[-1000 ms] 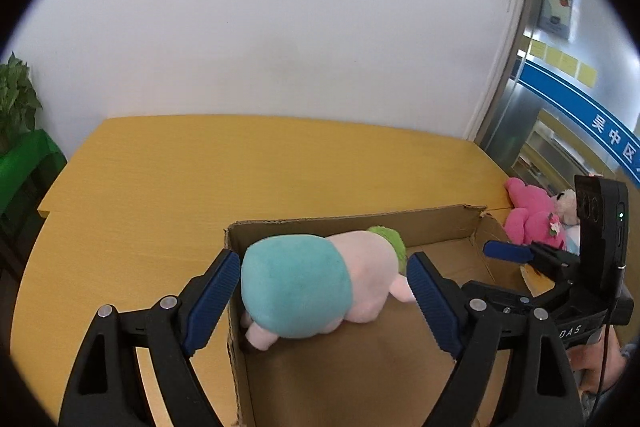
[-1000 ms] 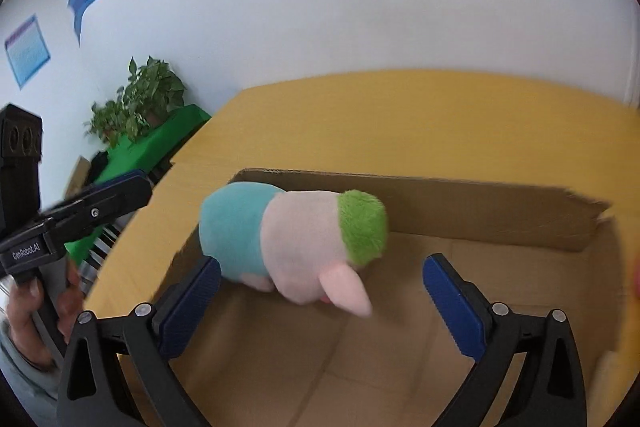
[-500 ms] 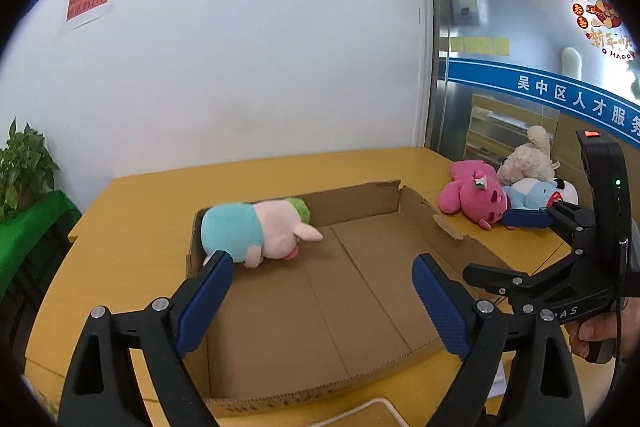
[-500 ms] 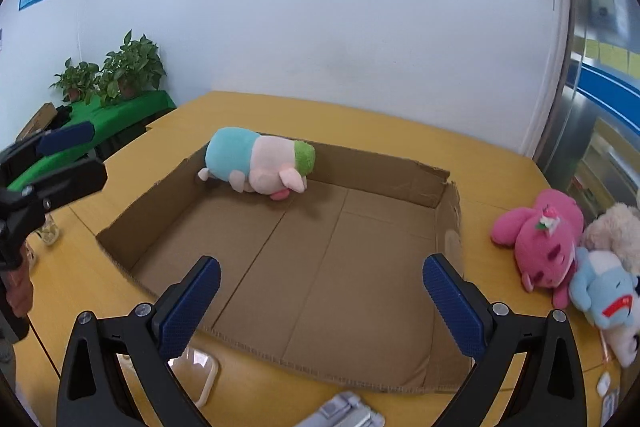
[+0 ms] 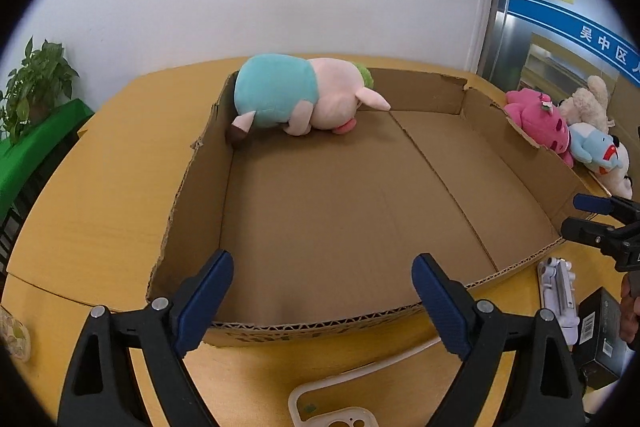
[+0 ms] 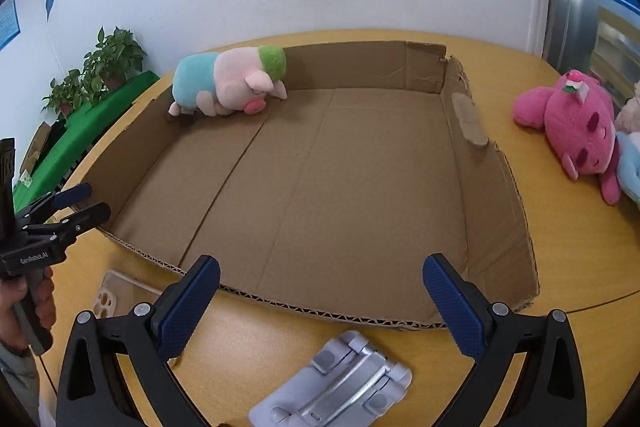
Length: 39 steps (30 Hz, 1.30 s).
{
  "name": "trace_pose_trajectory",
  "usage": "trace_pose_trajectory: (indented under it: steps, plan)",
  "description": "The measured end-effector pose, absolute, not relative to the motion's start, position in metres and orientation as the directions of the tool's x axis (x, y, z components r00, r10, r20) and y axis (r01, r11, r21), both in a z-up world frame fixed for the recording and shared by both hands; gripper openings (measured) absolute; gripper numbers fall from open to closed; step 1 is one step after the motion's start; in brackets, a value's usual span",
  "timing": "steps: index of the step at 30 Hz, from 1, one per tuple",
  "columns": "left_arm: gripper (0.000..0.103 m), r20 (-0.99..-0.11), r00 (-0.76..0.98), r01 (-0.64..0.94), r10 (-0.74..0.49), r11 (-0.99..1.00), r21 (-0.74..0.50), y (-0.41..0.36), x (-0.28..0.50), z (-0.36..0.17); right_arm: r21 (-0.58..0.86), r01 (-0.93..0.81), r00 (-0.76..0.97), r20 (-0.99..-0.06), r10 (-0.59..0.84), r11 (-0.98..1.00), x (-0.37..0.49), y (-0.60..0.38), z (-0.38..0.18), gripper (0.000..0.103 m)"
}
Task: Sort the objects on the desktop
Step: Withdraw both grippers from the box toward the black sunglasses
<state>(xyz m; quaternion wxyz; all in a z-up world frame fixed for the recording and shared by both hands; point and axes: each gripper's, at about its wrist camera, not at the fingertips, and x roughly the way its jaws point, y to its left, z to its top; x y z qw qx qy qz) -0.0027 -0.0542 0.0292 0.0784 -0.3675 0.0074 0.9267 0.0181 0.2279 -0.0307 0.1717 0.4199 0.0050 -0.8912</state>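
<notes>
A shallow cardboard box [image 5: 188, 187] [image 6: 496, 187] lies on the yellow table. A pink pig plush with a teal back and green cap [image 5: 296, 95] [image 6: 228, 83] lies in its far left corner. My left gripper [image 5: 320, 299] is open and empty over the box's near edge; it also shows in the right wrist view [image 6: 76, 205]. My right gripper [image 6: 320, 303] is open and empty at the near edge; it also shows in the left wrist view [image 5: 600, 215]. A pink plush [image 5: 536, 123] [image 6: 572, 131], a blue plush [image 5: 596, 147] and a beige plush [image 5: 588, 99] lie right of the box.
A white phone case [image 5: 332, 403] [image 6: 116, 299] and a grey folding stand [image 6: 336, 383] [image 5: 560, 291] lie on the table before the box. A black box [image 5: 600, 335] is at the right. Potted plants [image 6: 100, 67] on a green surface stand left.
Both grippers have drawn back from the pig plush to the box's near edge. The plush stays in the far corner of the box.
</notes>
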Motion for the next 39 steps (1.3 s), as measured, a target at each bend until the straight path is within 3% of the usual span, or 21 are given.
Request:
trace_pose_trajectory:
  steps: [7, 16, 22, 26, 39]
  plan:
    - [0.091, -0.653, -0.741, -0.141, 0.155, -0.987, -0.075, -0.060, 0.010, 0.045, 0.033, 0.328, -0.652, -0.716, -0.251, -0.944, 0.047, 0.222, -0.013, 0.103]
    - [0.092, -0.439, -0.875, -0.219, 0.203, -0.976, -0.014, -0.019, 0.080, 0.125, 0.020, 0.312, -0.774, -0.575, -0.266, -0.950, 0.104, 0.225, 0.048, 0.103]
    - [0.092, -0.381, -0.878, -0.290, 0.290, -0.955, -0.058, 0.007, 0.113, 0.153, -0.017, 0.315, -0.798, -0.546, -0.255, -0.949, 0.125, 0.220, 0.064, 0.103]
    - [0.092, -0.350, -0.893, -0.291, 0.283, -0.956, -0.031, 0.019, 0.131, 0.155, -0.020, 0.318, -0.797, -0.547, -0.255, -0.948, 0.134, 0.221, 0.066, 0.103]
    - [0.092, -0.477, -0.801, -0.337, 0.361, -0.931, -0.139, 0.029, 0.136, 0.133, 0.026, 0.314, -0.778, -0.567, -0.272, -0.949, 0.159, 0.228, 0.061, 0.103]
